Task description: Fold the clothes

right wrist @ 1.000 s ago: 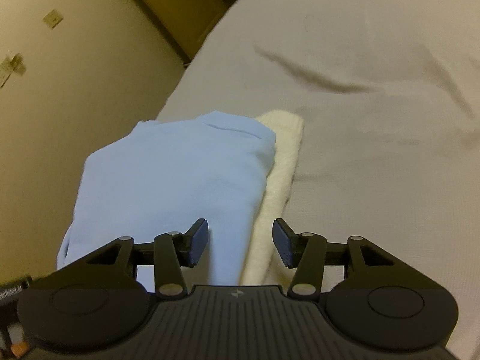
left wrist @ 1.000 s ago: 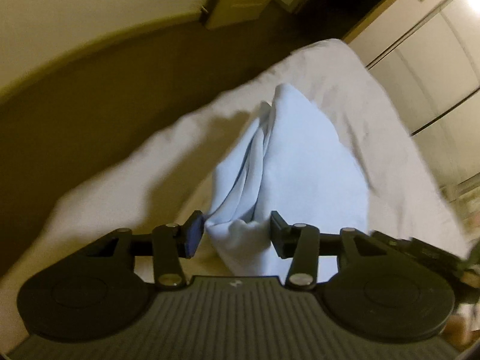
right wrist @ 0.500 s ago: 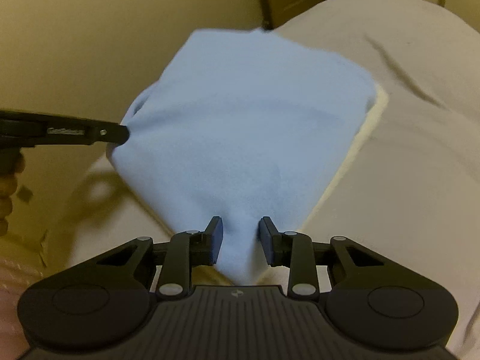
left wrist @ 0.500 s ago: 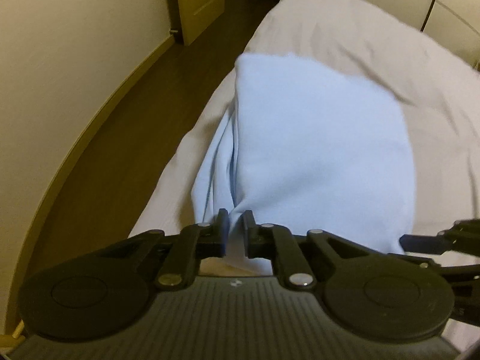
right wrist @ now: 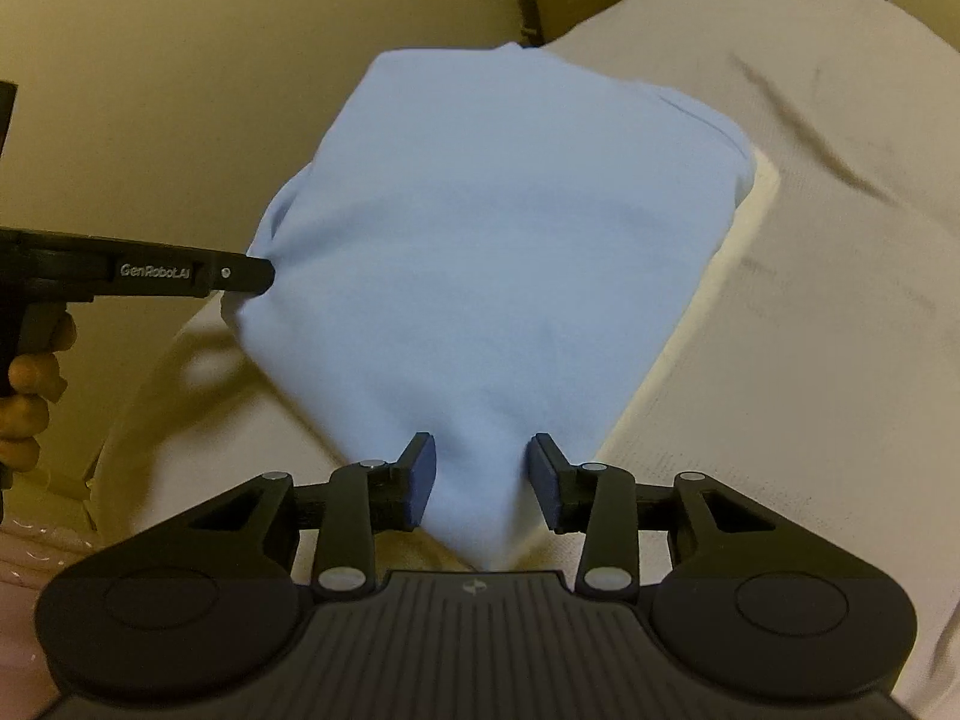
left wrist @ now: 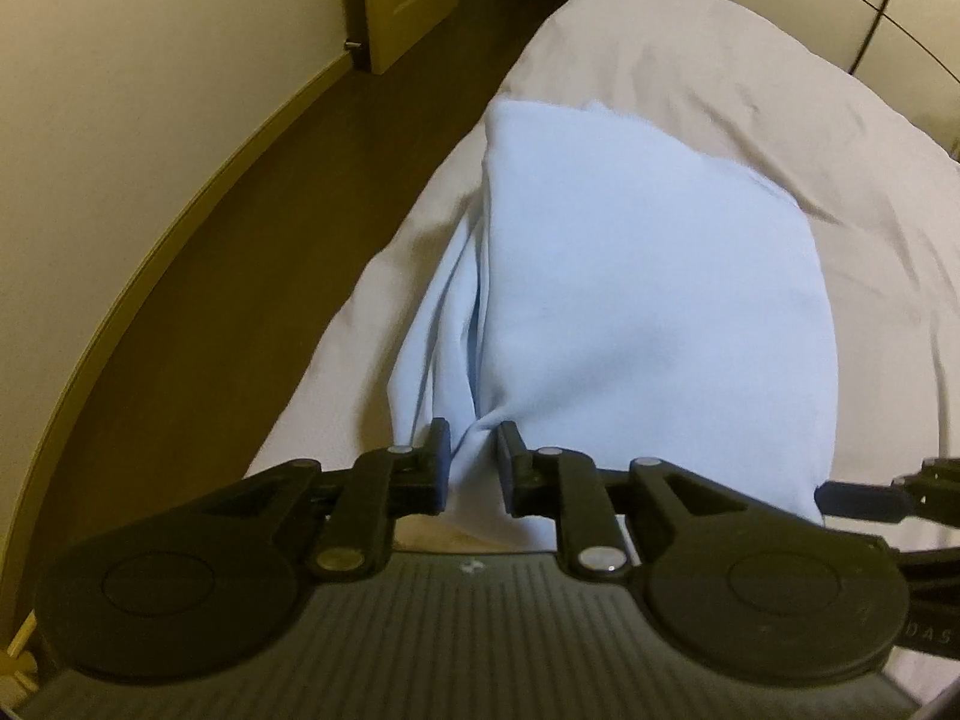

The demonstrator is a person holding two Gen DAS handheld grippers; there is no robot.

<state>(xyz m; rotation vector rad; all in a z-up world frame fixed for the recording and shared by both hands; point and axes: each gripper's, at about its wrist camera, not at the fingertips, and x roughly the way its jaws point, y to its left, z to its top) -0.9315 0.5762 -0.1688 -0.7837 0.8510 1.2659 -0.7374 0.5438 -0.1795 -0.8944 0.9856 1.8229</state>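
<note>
A light blue garment (left wrist: pixel 630 276) lies folded on the bed, its near edge raised off the sheet. My left gripper (left wrist: pixel 474 456) is shut on its near left corner, where the fabric bunches between the pads. In the right wrist view that same left gripper (right wrist: pixel 240 273) comes in from the left and pinches the blue garment (right wrist: pixel 492 240) at its side corner. My right gripper (right wrist: pixel 480 474) is shut on the other near corner, which narrows to a point between its fingers. The right gripper's tip (left wrist: pixel 858 495) shows at the right edge of the left wrist view.
A folded cream towel (right wrist: pixel 744 222) lies under the garment's right side. The beige bed cover (right wrist: pixel 810 360) stretches away to the right and back. Dark floor (left wrist: pixel 270 210) and a wall run along the bed's left side, with a door (left wrist: pixel 408 0) beyond. A hand (right wrist: pixel 30 396) holds the left gripper.
Both grippers were open a second ago and have since closed on the garment's near corners. The near edge has been lifted and stretched between them, and both finger gaps widened slightly in the last half second.
</note>
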